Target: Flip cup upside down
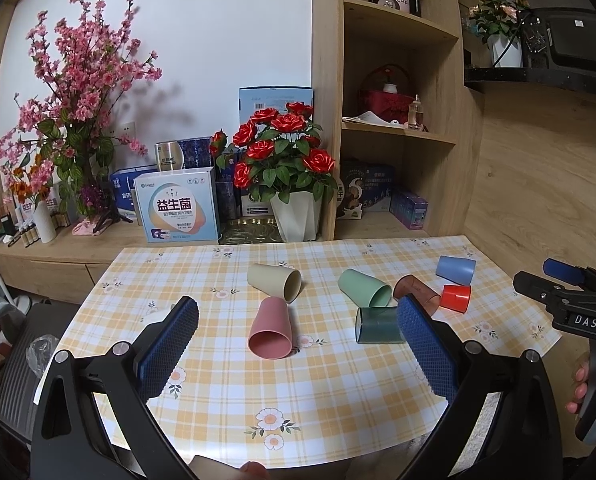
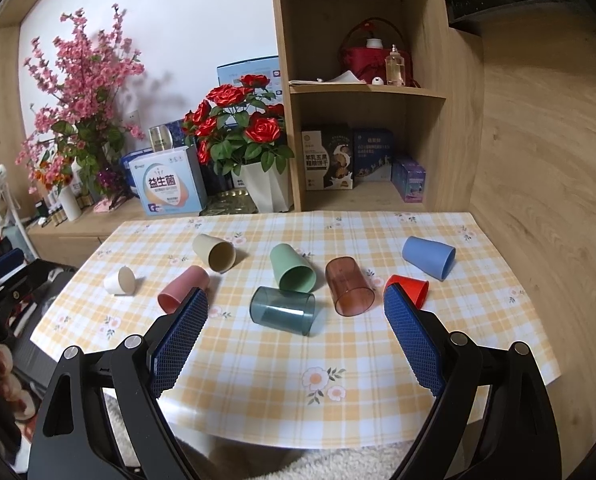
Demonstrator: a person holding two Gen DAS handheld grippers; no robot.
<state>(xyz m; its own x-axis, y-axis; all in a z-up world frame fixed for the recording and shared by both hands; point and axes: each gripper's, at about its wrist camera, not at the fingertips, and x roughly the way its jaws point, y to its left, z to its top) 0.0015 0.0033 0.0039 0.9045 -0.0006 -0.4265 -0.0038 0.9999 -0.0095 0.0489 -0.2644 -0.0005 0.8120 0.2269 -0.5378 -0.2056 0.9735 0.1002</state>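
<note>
A table under a yellow plaid tablecloth [image 2: 257, 364] is carrying eight cups, all lying on their sides. Listing from the right wrist view: a small white cup [image 2: 119, 281] is lying at 9 o'clock of the spread; a pink cup [image 2: 179, 288] is resting just beside it toward 3 o'clock, partly hidden behind a blue pad; a beige cup [image 2: 213, 252] is sitting at 11 o'clock with its mouth facing the camera; a green cup [image 2: 291, 267] is occupying the centre; a dark teal clear cup [image 2: 282, 310] is lying at 6 o'clock of the green one, close to it; a brown clear cup [image 2: 349, 286] is lying just toward 3 o'clock; a red cup [image 2: 412, 287] is sitting near the brown cup's 3 o'clock side; a blue cup [image 2: 429, 257] is lying at 2 o'clock, apart from the rest. The right gripper [image 2: 295, 322] is hovering near the table's 6 o'clock edge, fingers spread wide and holding nothing. The left gripper [image 1: 298, 328] is likewise hovering with fingers spread wide, empty, the pink cup [image 1: 270, 330] lying between them farther ahead. A pot of red roses [image 2: 237, 120] is standing at 12 o'clock behind the table.
</note>
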